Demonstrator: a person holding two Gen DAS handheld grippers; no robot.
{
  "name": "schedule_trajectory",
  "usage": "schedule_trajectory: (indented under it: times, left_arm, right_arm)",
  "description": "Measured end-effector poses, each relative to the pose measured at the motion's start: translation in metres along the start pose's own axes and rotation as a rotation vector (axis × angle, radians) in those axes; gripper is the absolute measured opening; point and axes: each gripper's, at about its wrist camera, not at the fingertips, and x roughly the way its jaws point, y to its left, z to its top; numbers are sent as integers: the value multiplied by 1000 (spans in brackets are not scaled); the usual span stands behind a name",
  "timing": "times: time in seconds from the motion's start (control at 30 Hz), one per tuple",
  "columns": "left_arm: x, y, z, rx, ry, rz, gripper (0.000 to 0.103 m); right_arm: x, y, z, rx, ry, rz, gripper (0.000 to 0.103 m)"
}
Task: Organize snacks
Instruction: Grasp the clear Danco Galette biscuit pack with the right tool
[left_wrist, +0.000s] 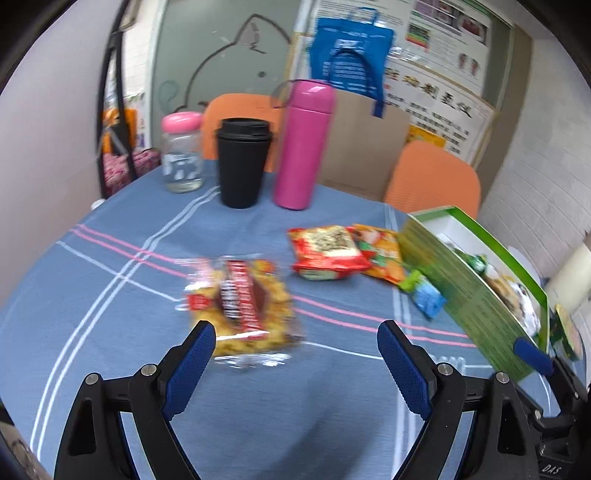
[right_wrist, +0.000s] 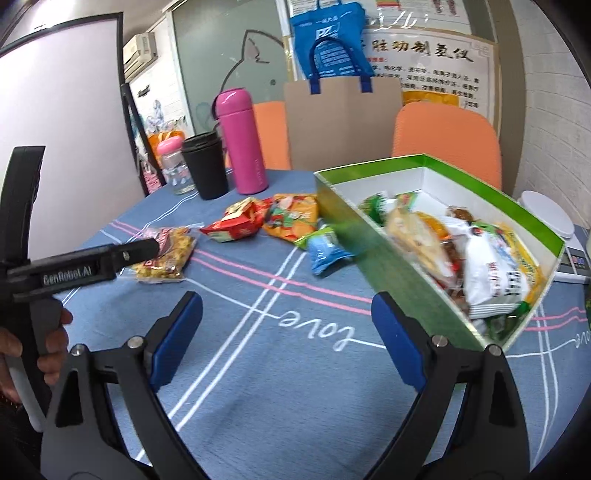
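The clear-wrapped yellow snack pack with a red label (left_wrist: 242, 301) lies flat on the blue striped table (left_wrist: 110, 288), just ahead of the left tool (left_wrist: 295, 341), whose fingers are spread wide and empty, likely lined up to take it. Right of it, 2 red and orange packets (left_wrist: 332, 253) wait loose. The right tool (right_wrist: 286, 315), also spread and empty, hovers low beside the green cardboard box (right_wrist: 399, 280) already holding snacks.
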Motion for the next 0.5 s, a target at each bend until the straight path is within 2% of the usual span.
schedule_trajectory:
  times: [0.2, 0.4, 0.5]
  left_arm:
    - [8, 54, 8, -76, 14, 34, 91]
    - [27, 75, 7, -81, 71, -12, 90]
    - [36, 77, 8, -81, 94, -48, 88]
  right_arm:
    - [37, 39, 1, -59, 87, 76, 93]
    - [80, 75, 10, -120, 174, 155, 92]
    - [102, 92, 13, -166, 225, 192, 88]
